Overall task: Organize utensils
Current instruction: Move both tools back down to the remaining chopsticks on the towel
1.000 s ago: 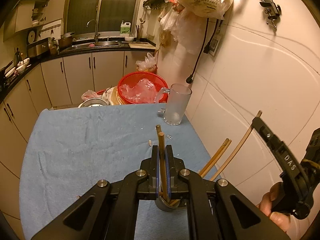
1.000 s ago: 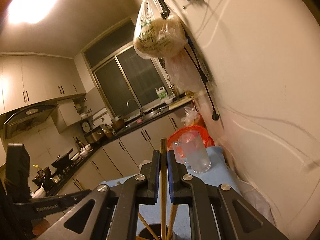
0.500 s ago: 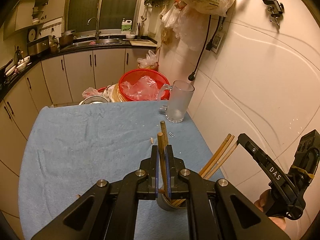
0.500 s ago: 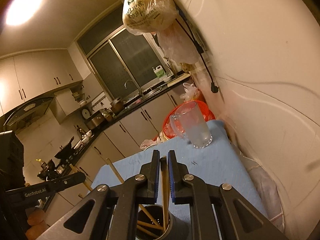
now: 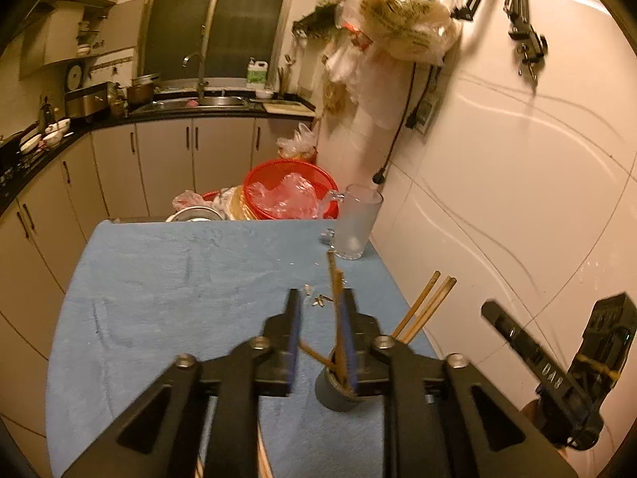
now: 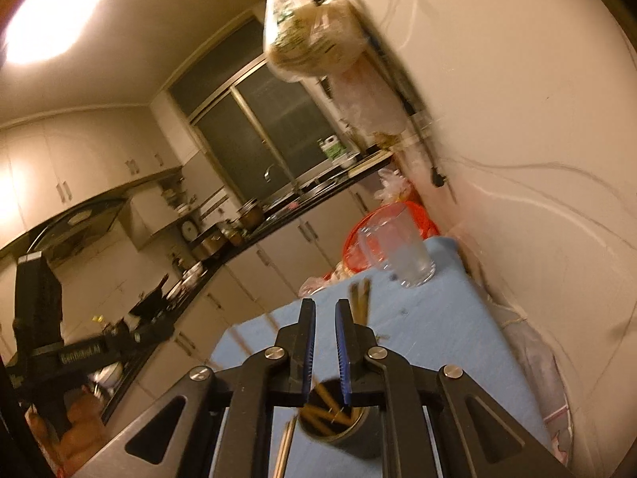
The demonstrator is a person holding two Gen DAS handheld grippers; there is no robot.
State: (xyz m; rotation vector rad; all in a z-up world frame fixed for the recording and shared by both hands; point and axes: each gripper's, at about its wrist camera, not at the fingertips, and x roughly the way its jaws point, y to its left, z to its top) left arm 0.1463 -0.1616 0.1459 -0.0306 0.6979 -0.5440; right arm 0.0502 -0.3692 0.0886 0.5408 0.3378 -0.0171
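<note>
A: Looked at the closest bit first. Saw what at the left gripper [image 5: 320, 294]?

B: Saw its jaws opening. Found two chopsticks [image 5: 336, 310] between them, close to the right-hand pad, not squeezed.

A: Stood how?

B: Stood almost straight up, tipped a little away, with their bottoms down in the grey cup [image 5: 338, 388].

A: And found the cup where?

B: Just under the jaws and a bit to the right, on the blue cloth [image 5: 179, 279]. Spotted more sticks [image 5: 426, 306] in it too, leaning off toward the wall.

A: Checked the right gripper [image 6: 324, 304]?

B: Yes. Looked nearly closed, with only a thin gap and nothing in it. Hung right over the same cup, peeking down into it.

A: Picked the nearer hand?

B: Couldn't really. Saw both close above the cup. Found sticks between the left jaws only.

A: So needed what next, maybe?

B: Probably had to lift the left one up along the sticks, not sideways. Could have knocked them over or tipped the cup otherwise.

A: Noticed more to tidy?

B: Maybe. Glimpsed a pale long thing [image 6: 284, 446] low down beside the cup. Looked too blurry to name.

A: And farther back?

B: Saw a glass mug [image 5: 356, 223] at the far corner of the cloth, well apart from the cup. Saw a red basket [image 5: 290, 187] behind that.
</note>
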